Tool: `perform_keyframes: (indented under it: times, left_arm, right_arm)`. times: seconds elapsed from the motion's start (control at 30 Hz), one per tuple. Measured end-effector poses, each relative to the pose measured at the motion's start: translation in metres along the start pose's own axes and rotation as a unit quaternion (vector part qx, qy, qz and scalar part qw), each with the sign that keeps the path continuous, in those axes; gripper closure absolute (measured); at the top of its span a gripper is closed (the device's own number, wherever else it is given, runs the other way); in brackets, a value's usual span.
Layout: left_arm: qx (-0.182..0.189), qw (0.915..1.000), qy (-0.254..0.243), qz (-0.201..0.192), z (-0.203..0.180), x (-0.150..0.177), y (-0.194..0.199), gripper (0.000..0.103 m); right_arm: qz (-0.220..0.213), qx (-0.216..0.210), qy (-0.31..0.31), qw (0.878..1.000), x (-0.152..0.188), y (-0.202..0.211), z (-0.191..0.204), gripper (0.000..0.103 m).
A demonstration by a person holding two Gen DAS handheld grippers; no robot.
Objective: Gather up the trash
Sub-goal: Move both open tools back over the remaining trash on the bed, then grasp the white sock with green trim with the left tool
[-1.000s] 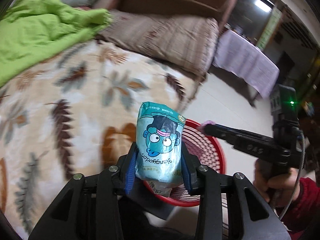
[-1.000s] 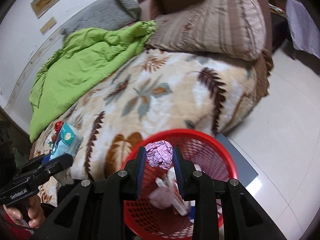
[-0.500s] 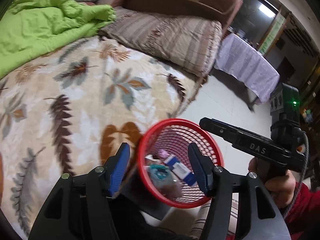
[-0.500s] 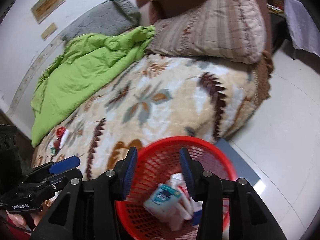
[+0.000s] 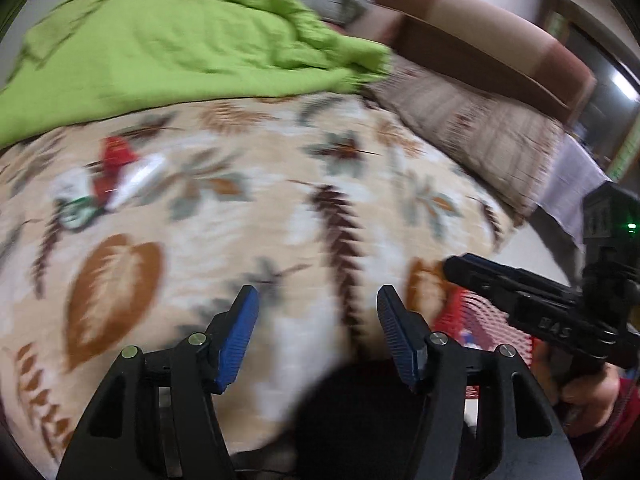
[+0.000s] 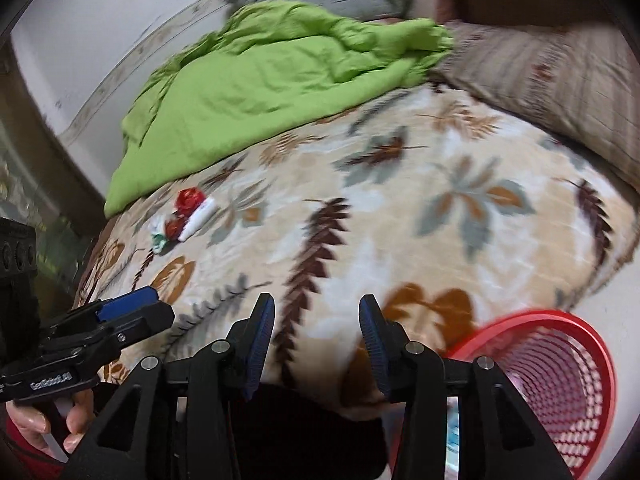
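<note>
Left gripper (image 5: 316, 336) — blue-padded jaws standing apart, nothing sitting between them; pointing down over the leaf-patterned blanket (image 5: 248, 240).

Right gripper (image 6: 316, 344) — jaws likewise standing apart and carrying nothing; hovering over the near edge of the same blanket. In the left wrist view it is showing as a black body to the right of the left gripper, with a hand (image 5: 588, 396) and a red sleeve (image 5: 624, 420) behind it.

Trash pile (image 6: 182, 220) — a small cluster lying on the blanket well ahead and to the left of the right gripper: red crumpled pieces, a white tube-like piece, a green-and-white scrap. In the left wrist view it is lying ahead and to the left of the left gripper, blurred.

Red mesh basket (image 6: 560, 360) — standing on the floor beside the bed, just to the right of the right gripper; contents largely hidden behind the gripper, only pale wrappers glimpsed.

Green quilt (image 6: 260, 80) — bunching at the far side of the blanket, beyond the trash pile.

Striped pillow (image 6: 552, 92) — lying far ahead and to the right.
</note>
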State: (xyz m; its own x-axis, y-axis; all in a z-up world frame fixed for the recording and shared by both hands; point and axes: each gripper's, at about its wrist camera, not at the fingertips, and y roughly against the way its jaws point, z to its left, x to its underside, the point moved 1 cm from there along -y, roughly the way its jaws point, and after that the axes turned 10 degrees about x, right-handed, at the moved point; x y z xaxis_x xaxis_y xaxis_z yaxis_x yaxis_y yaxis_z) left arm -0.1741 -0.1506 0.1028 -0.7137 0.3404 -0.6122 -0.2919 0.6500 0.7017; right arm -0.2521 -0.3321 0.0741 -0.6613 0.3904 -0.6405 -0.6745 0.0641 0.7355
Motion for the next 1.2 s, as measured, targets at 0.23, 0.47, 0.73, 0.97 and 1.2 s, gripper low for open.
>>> perform_keyframes:
  times: [0.23,0.47,0.73,0.97,1.2]
  left_arm:
    - [-0.069,0.9928,0.089,-0.042,0.093,-0.016,0.031,0.042]
    - [-0.126,0.9677,0.208,-0.064,0.208,-0.051,0.035,0.042]
    - [-0.096,0.9478,0.297,-0.066,0.285,-0.081,-0.008,0.042]
    - [-0.065,0.9400,0.327,-0.072,0.308,-0.083,-0.039,0.060]
    - [-0.077,0.9442,0.302,-0.106,0.294,-0.078,-0.015,0.082]
  right_arm:
    - [0.002,-0.032,0.051,0.998,-0.014,-0.018,0.057,0.055]
    - [0.007,-0.043,0.072,0.996,-0.027,-0.033,0.079,0.054]
    - [0.019,-0.043,0.073,0.996,-0.039,-0.056,0.083,0.054]
    - [0.036,-0.038,0.073,0.996,-0.041,-0.076,0.080,0.053]
    - [0.044,-0.056,0.077,0.994,-0.048,-0.087,0.097,0.053]
